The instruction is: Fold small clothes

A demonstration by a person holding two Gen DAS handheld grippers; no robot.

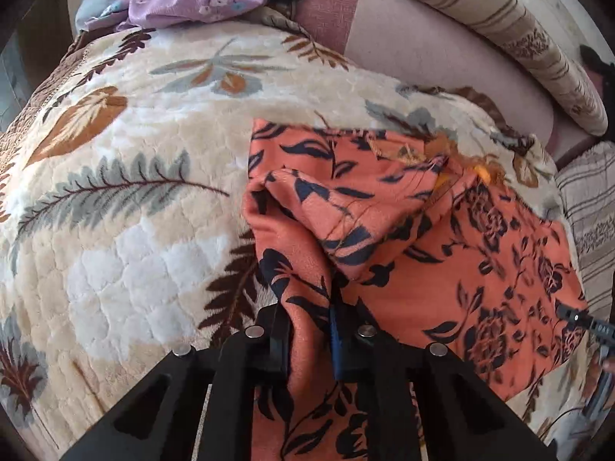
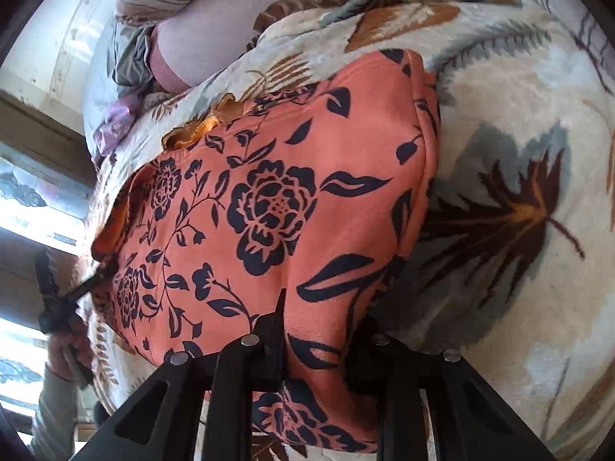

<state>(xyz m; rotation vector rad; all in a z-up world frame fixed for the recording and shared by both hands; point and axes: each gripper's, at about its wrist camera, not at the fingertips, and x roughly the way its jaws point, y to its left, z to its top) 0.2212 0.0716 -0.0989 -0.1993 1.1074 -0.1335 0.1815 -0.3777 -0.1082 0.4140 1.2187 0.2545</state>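
A cream leaf-patterned blanket (image 1: 127, 176) covers the bed, with a striped bolster (image 1: 511, 34) along its far edge and a lilac floral cloth (image 1: 200, 0) at the far corner.

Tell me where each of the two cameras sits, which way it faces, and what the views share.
Left wrist: on the left gripper, looking forward along its fingers across the leaf-print blanket toward the purple floral cloth; the fingers are clamped on the orange floral garment.
Right wrist: on the right gripper, looking along its fingers over the same garment, pinching its near edge; a sleeved arm shows at the left.
Shared: garment, blanket, and each view shows the other gripper.
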